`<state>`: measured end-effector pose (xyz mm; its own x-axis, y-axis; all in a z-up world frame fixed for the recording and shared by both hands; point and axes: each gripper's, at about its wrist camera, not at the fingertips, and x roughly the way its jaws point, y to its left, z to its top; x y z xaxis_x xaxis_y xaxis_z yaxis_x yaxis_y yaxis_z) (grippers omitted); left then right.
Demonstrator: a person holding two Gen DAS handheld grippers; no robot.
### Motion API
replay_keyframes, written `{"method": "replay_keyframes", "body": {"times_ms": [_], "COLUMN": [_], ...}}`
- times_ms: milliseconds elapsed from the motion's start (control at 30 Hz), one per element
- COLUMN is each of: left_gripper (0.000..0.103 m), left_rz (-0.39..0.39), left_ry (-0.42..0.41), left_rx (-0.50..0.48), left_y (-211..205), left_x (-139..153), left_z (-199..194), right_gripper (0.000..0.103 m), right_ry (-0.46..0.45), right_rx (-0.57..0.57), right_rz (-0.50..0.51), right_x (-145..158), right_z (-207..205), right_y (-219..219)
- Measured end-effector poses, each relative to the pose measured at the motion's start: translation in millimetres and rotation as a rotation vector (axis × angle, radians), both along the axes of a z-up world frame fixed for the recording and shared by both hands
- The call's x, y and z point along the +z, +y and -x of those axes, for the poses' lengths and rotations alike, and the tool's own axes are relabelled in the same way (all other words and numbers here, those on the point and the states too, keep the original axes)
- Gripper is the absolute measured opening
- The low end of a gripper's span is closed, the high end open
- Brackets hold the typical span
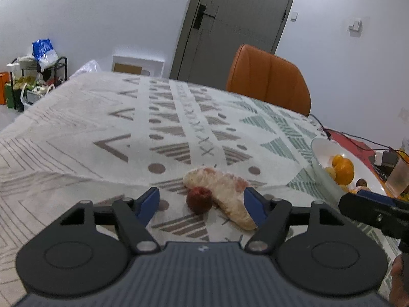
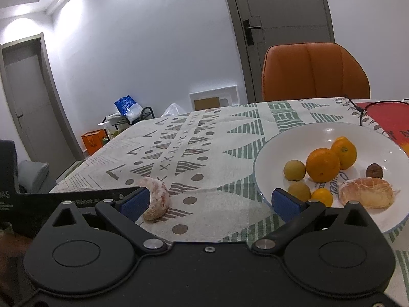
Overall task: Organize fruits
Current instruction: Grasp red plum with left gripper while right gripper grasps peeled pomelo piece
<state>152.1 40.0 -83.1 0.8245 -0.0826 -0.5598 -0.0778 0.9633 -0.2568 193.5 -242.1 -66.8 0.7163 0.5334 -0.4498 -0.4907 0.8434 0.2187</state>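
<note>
A peeled pink citrus segment (image 1: 219, 192) lies on the patterned tablecloth with a small dark red fruit (image 1: 199, 200) against its near side. My left gripper (image 1: 202, 206) is low over them and open. Both fruits sit between its blue pads; the right pad overlaps the segment's end, the left pad stands apart. In the right wrist view the same segment (image 2: 156, 199) lies by the left pad of my right gripper (image 2: 209, 204), which is open over bare cloth. The white plate (image 2: 258, 158) holds two oranges (image 2: 323, 165), small yellow fruits (image 2: 294, 170), a brown fruit (image 2: 374, 171) and another peeled segment (image 2: 365, 195).
An orange chair (image 2: 314, 71) stands at the table's far side. A red mat with black cables (image 2: 378, 115) lies beyond the plate, and a plastic cup (image 1: 397, 179) stands to its right. The table's left edge drops to floor clutter (image 1: 33, 81).
</note>
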Motion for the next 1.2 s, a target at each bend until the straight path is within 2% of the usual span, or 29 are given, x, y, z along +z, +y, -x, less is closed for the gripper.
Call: {"method": "replay_keyframes", "body": {"times_ms": [67, 167, 200, 233, 467, 633, 800, 1200], "left_gripper": [0.069, 0.048, 0.033, 0.021, 0.021, 0.021, 0.021, 0.021], "left_rz": [0.003, 0.006, 0.013, 0.025, 0.046, 0.047, 0.050, 0.052], "left_ry": [-0.010, -0.011, -0.008, -0.007, -0.011, -0.008, -0.017, -0.035], "left_rx": [-0.004, -0.010, -0.018, -0.024, -0.006, 0.016, 0.044, 0.101], "left_y": [0, 1, 2, 3, 15, 27, 39, 68], "left_x": [-1, -2, -2, -3, 0, 2, 5, 12], "left_z": [1, 0, 0, 0, 7, 13, 18, 31], "right_gripper": [0.103, 0.103, 0.103, 0.103, 0.102, 0.096, 0.085, 0.078], "right_ry": [-0.007, -0.008, -0.002, 0.000, 0.006, 0.024, 0.046, 0.045], "right_rx": [0.002, 0.012, 0.022, 0.028, 0.067, 0.104, 0.137, 0.178], "right_rz": [0.013, 0.024, 0.021, 0.020, 0.045, 0.061, 0.090, 0.129], "right_x": [-1, 0, 0, 0, -4, -7, -12, -11], "right_z": [-2, -3, -5, -5, -9, -14, -19, -27], "right_y": [4, 11, 14, 17, 37, 52, 69, 102]}}
